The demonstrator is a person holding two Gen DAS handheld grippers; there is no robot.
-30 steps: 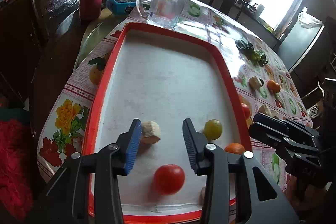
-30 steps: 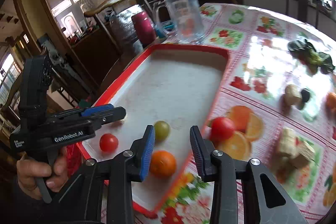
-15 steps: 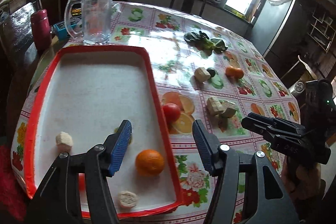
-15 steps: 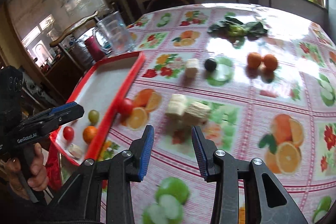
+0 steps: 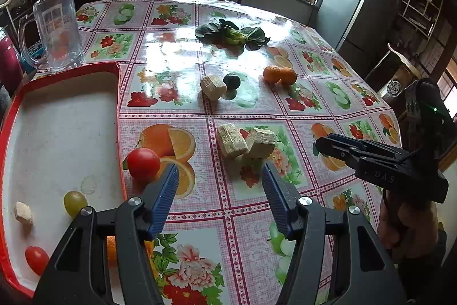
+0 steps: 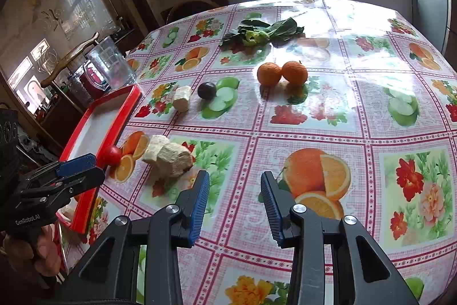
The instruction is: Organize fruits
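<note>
In the left wrist view the left gripper point(image 5: 220, 185) filled the bottom of the frame, its blue-padded jaws standing well apart with nothing between them, over the flowered tablecloth point(image 5: 200, 102); a red tomato point(image 5: 143, 164) lay on the cloth just outside the red rim of the tray point(image 5: 117, 93), close by the left pad; inside the tray, at the lower left of the frame, lay a green grape point(image 5: 75, 203), a pale chunk point(image 5: 23, 213) and a second tomato point(image 5: 36, 259); two pale blocks point(image 5: 246, 143) sat touching each other at the centre; above them another pale block point(image 5: 213, 87) touched a dark plum point(image 5: 232, 81); two oranges point(image 5: 279, 75) sat side by side to the right; leafy greens point(image 5: 232, 35) lay higher up; a clear jug point(image 5: 58, 29) stood at the upper left beyond the tray. In the right wrist view the right gripper point(image 6: 234, 200) held its jaws moderately parted and empty over the cloth at the bottom centre; the oranges point(image 6: 282, 73) were upper centre and the plum point(image 6: 206, 90) left of them.
</note>
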